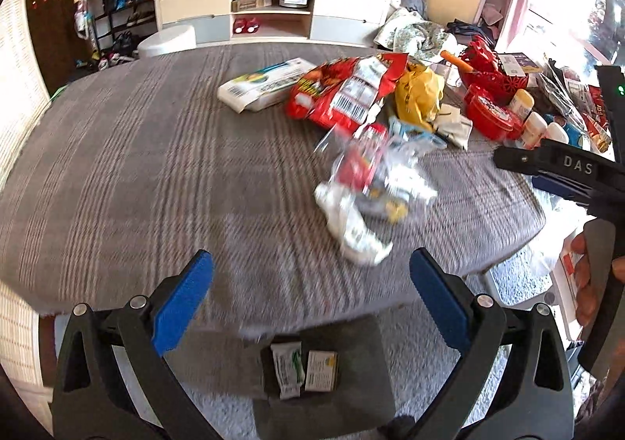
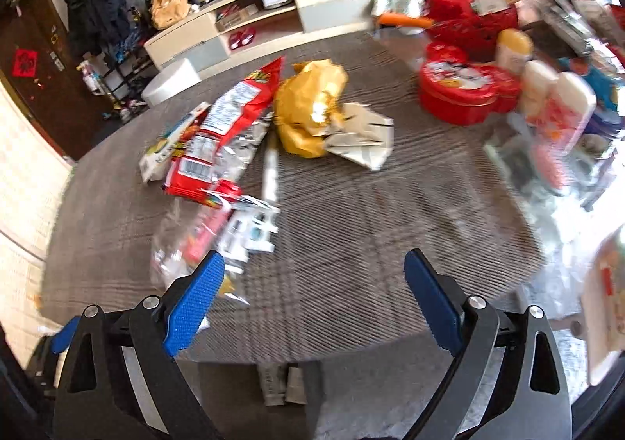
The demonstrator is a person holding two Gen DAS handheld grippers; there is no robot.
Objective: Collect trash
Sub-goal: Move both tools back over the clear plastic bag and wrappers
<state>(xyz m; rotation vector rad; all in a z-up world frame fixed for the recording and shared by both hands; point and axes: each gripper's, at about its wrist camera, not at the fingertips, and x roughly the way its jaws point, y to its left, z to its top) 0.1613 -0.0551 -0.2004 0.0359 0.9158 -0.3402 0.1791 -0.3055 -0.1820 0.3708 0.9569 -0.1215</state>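
While both my claws hang over the near edge of the grey checked tablecloth (image 1: pixel 129 166), neither has hold of anything: my left gripper (image 1: pixel 310 276) and my right gripper (image 2: pixel 314 276) each stand spread wide, nothing between the blue pads.

Nearest to me lies a crumpled clear wrapper (image 1: pixel 371 190) with red and white print, just ahead of the left claw and slightly right. I judge it feather-light, soft and crackly, likely to slide on the cloth, so I would pinch a bunched fold rather than a flat edge. Behind it sit the big red snack bag (image 1: pixel 343 88), a yellow crumpled bag (image 2: pixel 308 108) and folded white paper (image 2: pixel 363 139), all limp and light; the white carton (image 1: pixel 261 86) looks stiffer.

From the left wrist I see my right claw's black body at the table's right side, and small packets on a stool below. Only the right wrist shows the red tin (image 2: pixel 465 88) and bottles clearly, though blurred.
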